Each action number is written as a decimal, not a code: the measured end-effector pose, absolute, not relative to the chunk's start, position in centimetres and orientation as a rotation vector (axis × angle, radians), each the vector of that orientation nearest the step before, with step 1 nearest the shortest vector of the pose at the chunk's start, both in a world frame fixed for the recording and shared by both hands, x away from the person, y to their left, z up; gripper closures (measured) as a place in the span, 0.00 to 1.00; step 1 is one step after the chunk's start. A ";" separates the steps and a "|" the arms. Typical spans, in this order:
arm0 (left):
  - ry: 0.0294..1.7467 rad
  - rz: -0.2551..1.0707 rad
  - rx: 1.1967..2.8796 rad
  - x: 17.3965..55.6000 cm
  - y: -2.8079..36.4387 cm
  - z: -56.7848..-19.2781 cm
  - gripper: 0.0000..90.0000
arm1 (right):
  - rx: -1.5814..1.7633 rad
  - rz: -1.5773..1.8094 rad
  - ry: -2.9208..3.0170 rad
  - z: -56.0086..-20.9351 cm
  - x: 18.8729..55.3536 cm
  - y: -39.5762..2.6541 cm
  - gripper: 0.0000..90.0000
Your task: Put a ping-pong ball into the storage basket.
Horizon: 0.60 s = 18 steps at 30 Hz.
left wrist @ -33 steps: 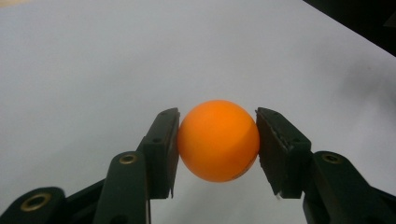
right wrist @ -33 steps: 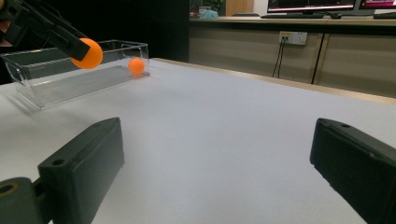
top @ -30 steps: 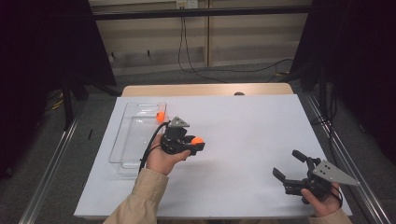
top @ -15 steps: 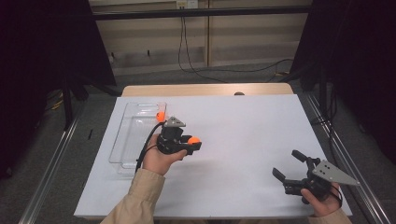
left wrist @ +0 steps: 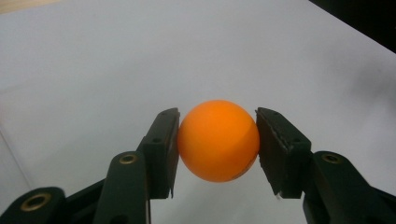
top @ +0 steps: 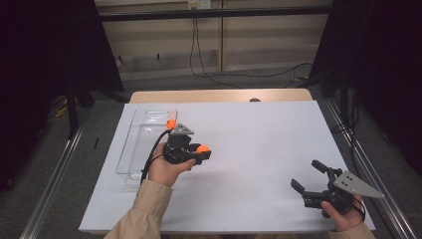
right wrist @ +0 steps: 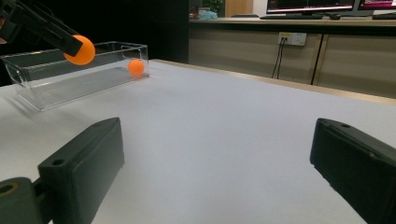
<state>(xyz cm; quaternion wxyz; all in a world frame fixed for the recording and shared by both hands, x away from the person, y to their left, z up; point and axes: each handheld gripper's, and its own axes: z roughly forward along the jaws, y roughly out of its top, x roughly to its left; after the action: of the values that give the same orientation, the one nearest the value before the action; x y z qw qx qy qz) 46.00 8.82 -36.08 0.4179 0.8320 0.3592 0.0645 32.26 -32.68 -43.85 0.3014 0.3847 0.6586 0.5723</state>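
An orange ball [left wrist: 218, 140] is clamped between the two black pads of my left gripper [left wrist: 217, 145], which hangs above the white table sheet. From above, that ball [top: 202, 149] shows at the left gripper [top: 199, 152], just right of a clear plastic tray [top: 135, 149]. A second orange ball [top: 170, 124] lies in the tray's far corner; the right gripper view shows it as well [right wrist: 136, 67], with the held ball [right wrist: 80, 50] nearer. My right gripper [top: 308, 178] rests low at the table's front right, jaws wide apart with nothing between them [right wrist: 215, 172].
The white sheet [top: 259, 144] covers most of the wooden table. The clear tray sits along its left side. Metal rails run along both table sides, and cables hang at the back wall.
My left gripper with the orange ball has shifted slightly toward the tray. The right gripper has stayed put.
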 end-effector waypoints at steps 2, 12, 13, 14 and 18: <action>0.909 0.161 2.089 46.0 9.0 -36.0 0.57 | 1.021 1.521 1.748 -43.9 32.3 -32.6 0.03; 0.921 0.179 2.081 46.0 9.7 -35.8 0.57 | 1.026 1.525 1.748 -43.8 32.3 -32.5 0.03; 0.925 0.178 2.085 46.0 9.8 -35.8 0.57 | 1.026 1.525 1.748 -43.8 32.3 -32.5 0.03; 0.911 0.180 2.094 46.0 9.9 -35.7 0.57 | 1.024 1.524 1.750 -43.8 32.3 -32.5 0.03; 0.922 0.187 2.086 46.0 10.1 -35.6 0.57 | 1.026 1.525 1.749 -43.8 32.3 -32.5 0.03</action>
<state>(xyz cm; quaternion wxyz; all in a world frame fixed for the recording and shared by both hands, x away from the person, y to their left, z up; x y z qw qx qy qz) 46.03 10.09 -35.64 0.4141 0.8298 0.3667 0.0744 32.32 -32.50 -43.84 0.2977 0.3861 0.6580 0.5739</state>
